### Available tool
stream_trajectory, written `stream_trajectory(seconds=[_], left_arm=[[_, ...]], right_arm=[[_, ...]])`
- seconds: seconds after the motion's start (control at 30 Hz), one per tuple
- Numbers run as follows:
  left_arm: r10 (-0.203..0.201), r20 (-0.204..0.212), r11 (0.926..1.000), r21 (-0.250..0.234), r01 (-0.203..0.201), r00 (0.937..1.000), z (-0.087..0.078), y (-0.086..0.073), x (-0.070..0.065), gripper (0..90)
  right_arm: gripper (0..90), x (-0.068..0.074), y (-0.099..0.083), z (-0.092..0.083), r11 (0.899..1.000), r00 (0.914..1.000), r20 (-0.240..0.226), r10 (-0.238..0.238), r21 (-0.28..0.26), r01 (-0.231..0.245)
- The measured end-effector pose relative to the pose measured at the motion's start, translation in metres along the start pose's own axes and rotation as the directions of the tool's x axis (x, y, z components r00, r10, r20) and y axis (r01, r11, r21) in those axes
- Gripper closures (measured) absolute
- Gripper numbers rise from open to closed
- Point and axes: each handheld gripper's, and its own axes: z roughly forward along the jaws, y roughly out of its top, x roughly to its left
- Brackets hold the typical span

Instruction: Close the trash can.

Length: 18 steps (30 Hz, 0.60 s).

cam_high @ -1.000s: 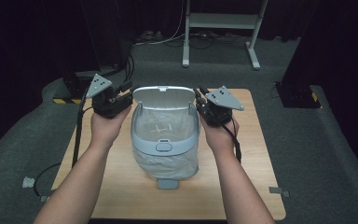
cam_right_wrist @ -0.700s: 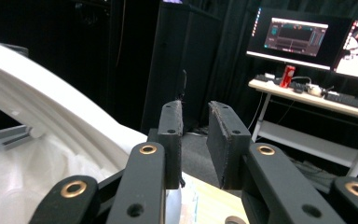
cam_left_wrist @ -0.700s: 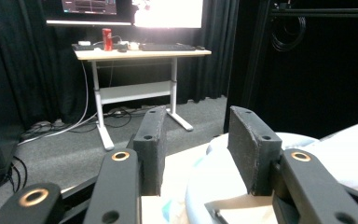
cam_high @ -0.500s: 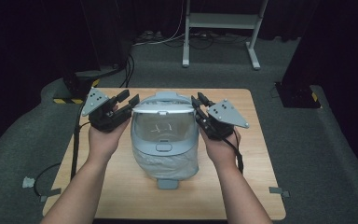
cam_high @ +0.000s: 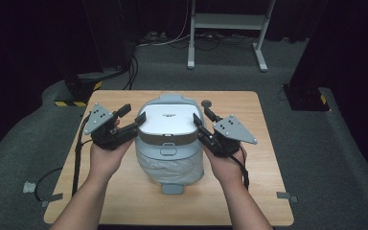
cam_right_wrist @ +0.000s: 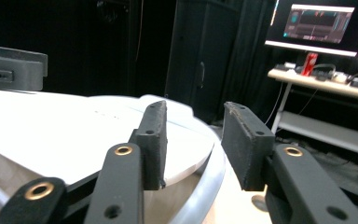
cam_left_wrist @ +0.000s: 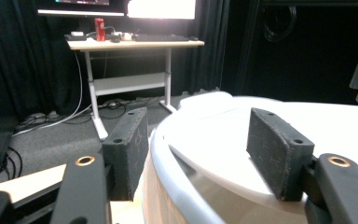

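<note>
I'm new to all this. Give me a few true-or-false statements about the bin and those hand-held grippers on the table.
1. The bin's white lid is down over the bin. True.
2. The left hand-held gripper is clamped shut on the rim. False: its jaws stand open, astride the lid's edge, and have just been opening.
3. The right hand-held gripper is at the other side of the bin from the left one. True.
4. The bin lies tipped over on the wooden table. False: it stands upright.
5. A plastic liner shows in the bin. True.
</note>
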Motion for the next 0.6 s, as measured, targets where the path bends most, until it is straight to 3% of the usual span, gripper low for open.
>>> stream_trajectory(seconds=[0.17, 0.3, 0.6], left_arm=[[-0.023, 0.013, 0.9996, 0.019, 0.023, 0.9996, -0.004, -0.008, -0.001, 34.5], [-0.008, 0.024, 0.9994, 0.033, 0.007, 0.9997, -0.007, -0.010, -0.003, 31.8], [-0.020, 0.034, 0.9989, 0.044, 0.018, 0.9992, -0.006, -0.015, -0.003, 31.5]], right_arm=[[50.5, 0.003, -0.010, -0.002, 0.999, 0.9998, -0.010, 0.018, 0.028, -0.018], [47.5, 0.005, -0.012, -0.005, 0.999, 0.9998, -0.014, 0.012, 0.032, -0.011], [46.5, 0.009, -0.018, -0.006, 0.999, 0.9997, -0.025, 0.006, 0.033, -0.005]])
